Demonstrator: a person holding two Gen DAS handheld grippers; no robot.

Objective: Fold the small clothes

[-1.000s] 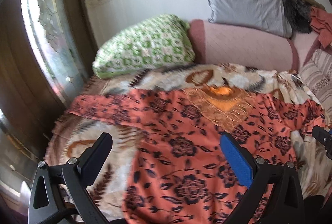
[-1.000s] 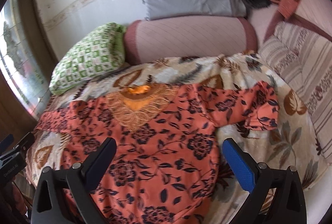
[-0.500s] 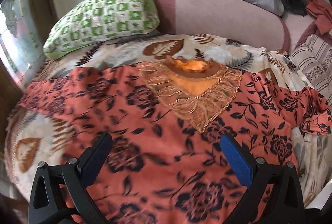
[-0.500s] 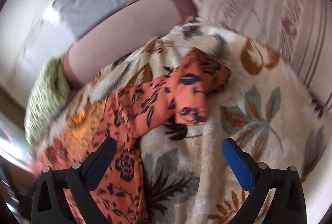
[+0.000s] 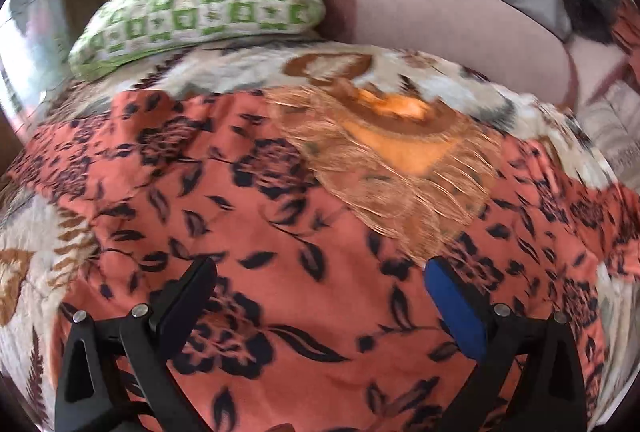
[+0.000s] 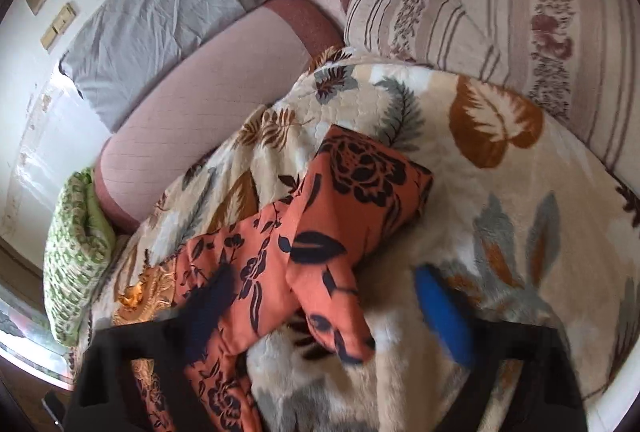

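Your left tool (image 5: 318,288) hangs wide open over the orange floral garment (image 5: 248,232) spread on the leaf-print blanket (image 6: 500,200) — your right tool (image 6: 326,296) gapes, empty, around its folded sleeve (image 6: 344,208).

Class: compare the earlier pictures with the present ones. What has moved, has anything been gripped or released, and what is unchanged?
The right tool has swung right and down toward the folded sleeve, which now lies between its open fingers. The left tool has moved in over the orange floral garment, close below the embroidered neckline. Nothing has been gripped or released. The garment stays spread on the leaf-print blanket, with the pillows unmoved.
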